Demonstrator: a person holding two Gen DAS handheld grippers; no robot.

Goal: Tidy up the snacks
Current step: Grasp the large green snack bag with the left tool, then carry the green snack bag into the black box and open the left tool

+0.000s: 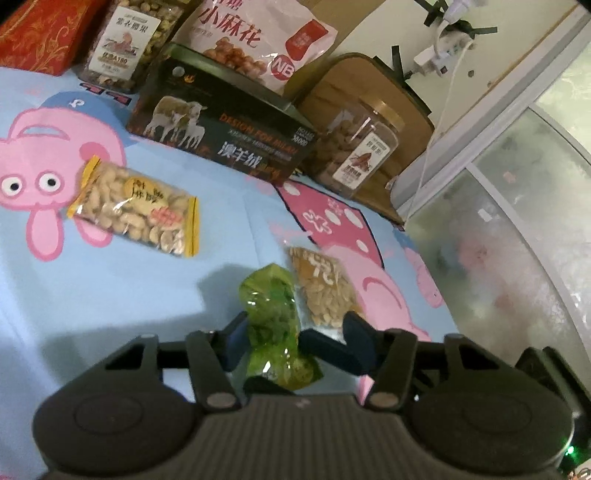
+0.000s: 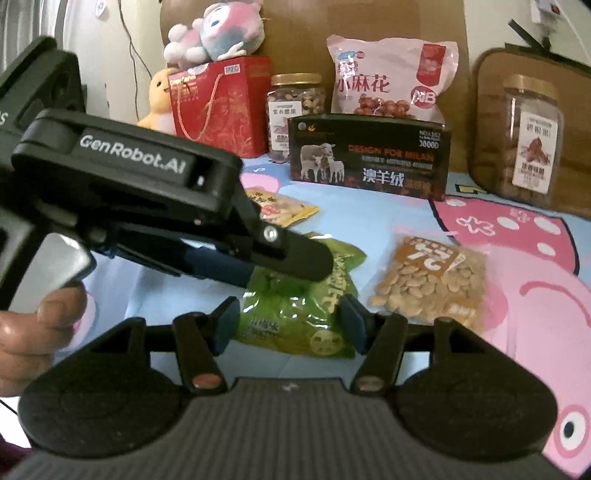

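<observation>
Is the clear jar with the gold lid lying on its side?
No, the clear plastic jar with the gold lid stands upright beside the dark box with sheep printed on it.

A home, likely a bedroom: snacks lie on a cartoon-print sheet (image 2: pixel 517 236), plush toys (image 2: pixel 216 33) sit on a red gift bag (image 2: pixel 221 107) by the wall, and a power strip (image 1: pixel 441 55) with cables is taped to the wall

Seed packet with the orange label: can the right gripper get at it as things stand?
Probably yes. The seed packet lies uncovered just beside the right gripper, whose open jaws straddle the green packet that the left gripper clamps.
</observation>
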